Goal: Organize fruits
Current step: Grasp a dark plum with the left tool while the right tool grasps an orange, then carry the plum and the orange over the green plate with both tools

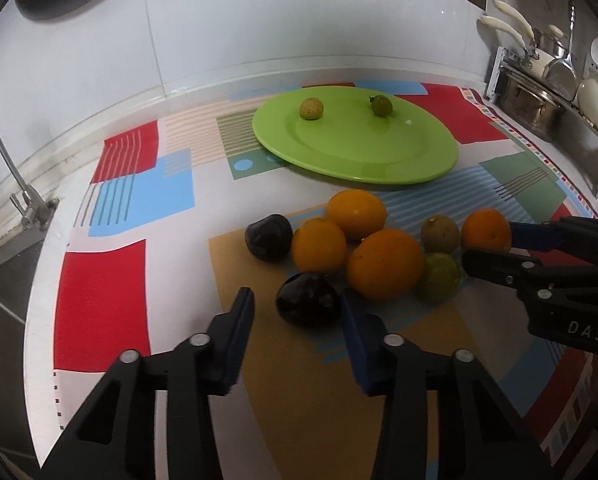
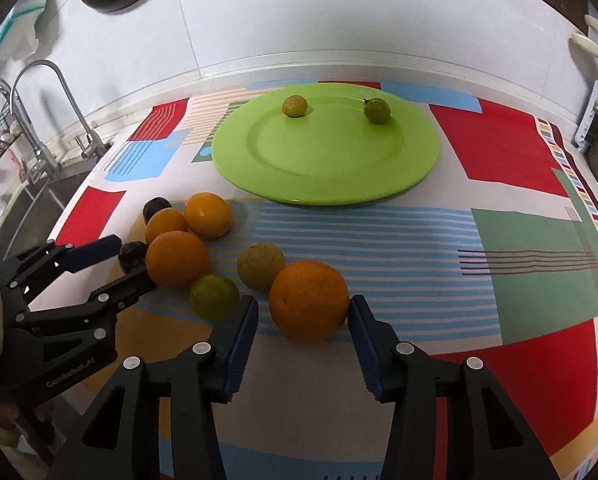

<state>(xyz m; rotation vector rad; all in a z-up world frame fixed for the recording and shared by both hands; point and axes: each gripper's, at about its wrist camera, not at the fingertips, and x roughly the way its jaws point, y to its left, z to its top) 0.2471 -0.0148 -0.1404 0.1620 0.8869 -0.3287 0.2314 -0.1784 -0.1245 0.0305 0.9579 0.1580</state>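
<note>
Left tongs (image 1: pixel 297 300) open around plum (image 1: pixel 307 305); right tongs (image 2: pixel 303 308) open, flanking orange (image 2: pixel 309 300)

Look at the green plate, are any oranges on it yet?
No, the green plate holds only two small greenish fruits, while the oranges sit on the patterned mat in front of it.

Lighting was dim and soft, with faint shadows under the fruit, slight glare on the green plate (image 1: pixel 419 160), and heavy fisheye bending with dark corners.
</note>
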